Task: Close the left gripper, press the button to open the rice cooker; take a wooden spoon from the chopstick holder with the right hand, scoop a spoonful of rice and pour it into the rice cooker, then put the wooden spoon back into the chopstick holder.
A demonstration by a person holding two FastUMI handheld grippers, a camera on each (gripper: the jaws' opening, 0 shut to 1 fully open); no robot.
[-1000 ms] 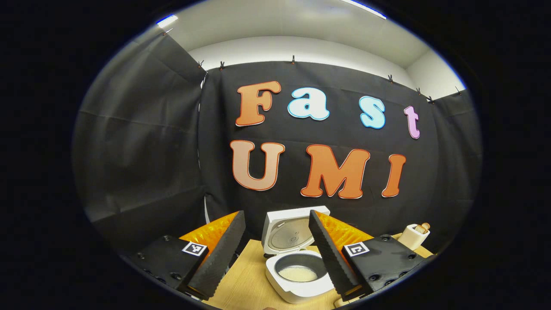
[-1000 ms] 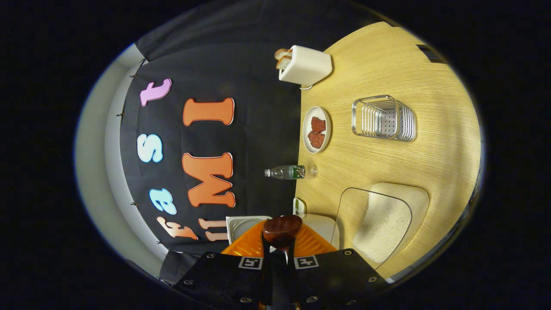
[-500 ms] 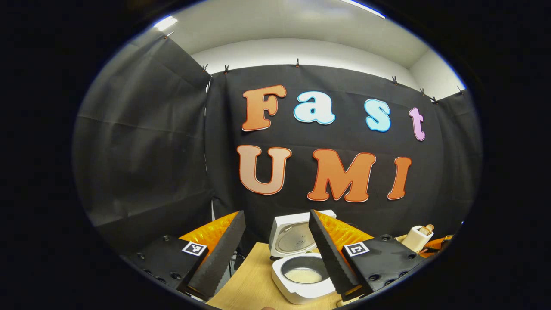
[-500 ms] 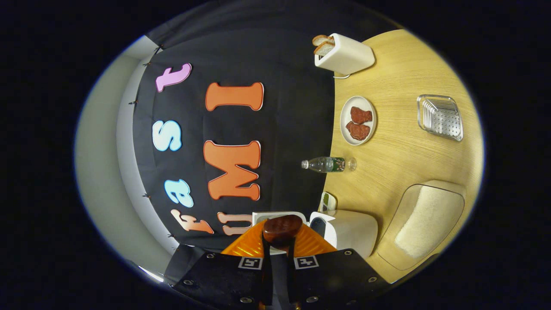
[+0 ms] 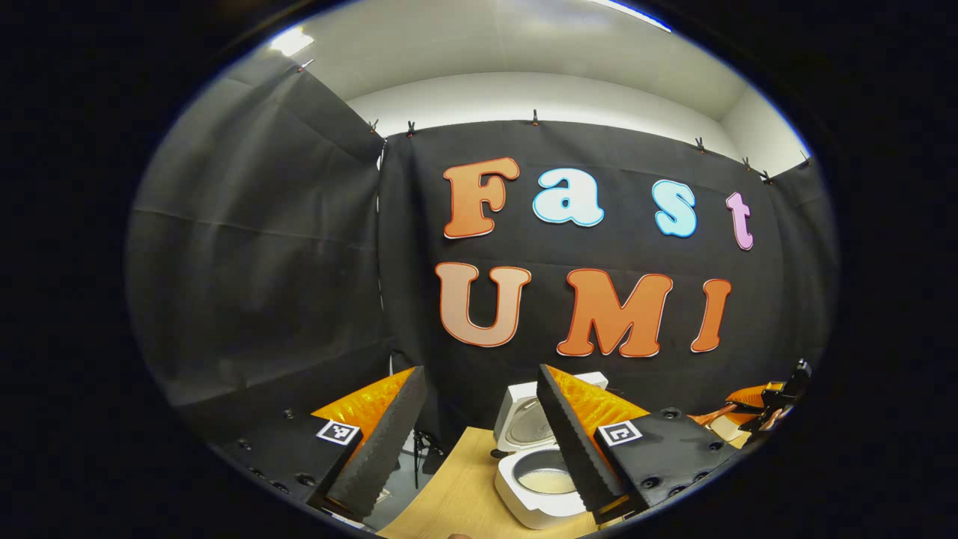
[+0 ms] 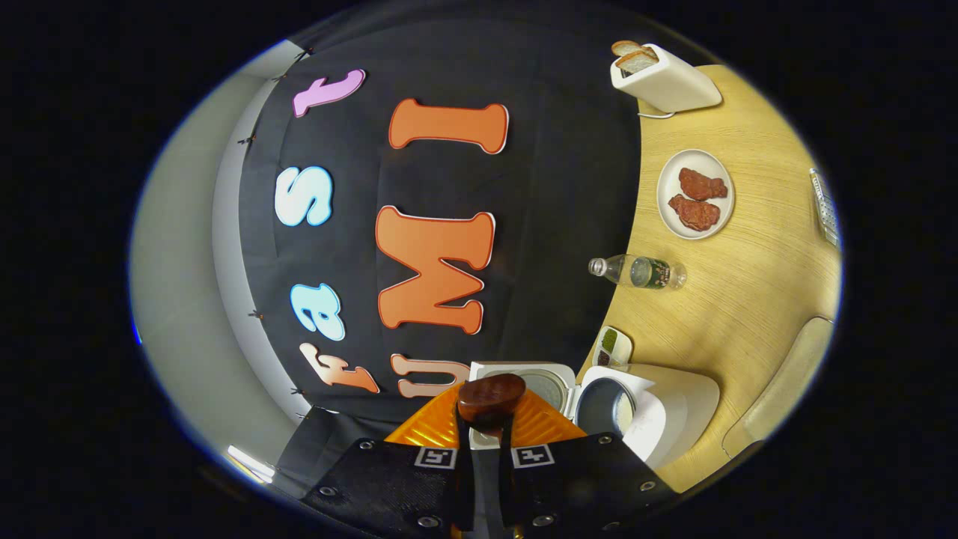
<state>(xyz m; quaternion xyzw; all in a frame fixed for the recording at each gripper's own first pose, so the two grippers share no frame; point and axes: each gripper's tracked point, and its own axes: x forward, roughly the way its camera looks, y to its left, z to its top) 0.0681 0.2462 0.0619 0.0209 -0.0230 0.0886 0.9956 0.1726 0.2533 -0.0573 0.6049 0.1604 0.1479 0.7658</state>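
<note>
spoon carried off after the pour

rightward has slid the toaster (image 6: 662, 78) and plate (image 6: 695, 193), toward the frame's upper right. right gripper (image 6: 487, 438) pinches the wooden spoon (image 6: 490, 398) at bottom centre; stiff, light, best held by its handle. left gripper (image 5: 479, 442) gapes wide, empty. beyond, the rice cooker (image 5: 540, 479) stands open.

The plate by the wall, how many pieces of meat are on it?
2. On the plate, one meat piece lies nearer the toaster, the other nearer the bottle. None looks hidden.
</note>
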